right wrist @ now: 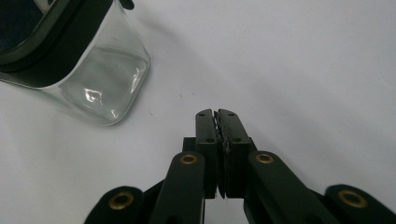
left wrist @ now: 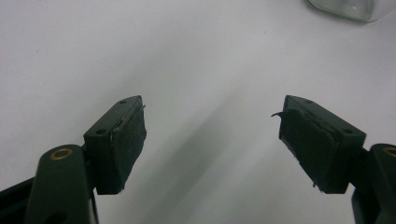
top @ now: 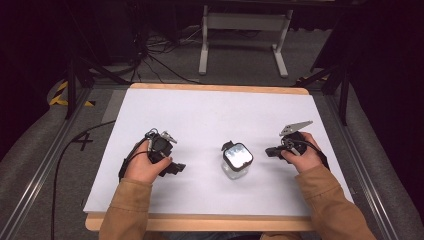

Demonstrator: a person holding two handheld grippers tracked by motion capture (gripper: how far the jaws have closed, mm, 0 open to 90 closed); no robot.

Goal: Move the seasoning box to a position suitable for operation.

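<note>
Left gripper (top: 176, 167) low on white tabletop (top: 210, 115), held in left hand (top: 145, 167), jaws spread wide, nothing btwn pads (left wrist: 126, 140). Pointed toward centre. Square glass jar (top: 236, 161) w/ black-rimmed lid (top: 237, 154) upright mid-table, between both grippers, touching neither; small black latch at lid's far-left corner. Right gripper (top: 270, 151) near jar's right side, jaws pressed together, empty, tips aimed at jar. Grey plate (top: 296, 127) atop it.
</note>
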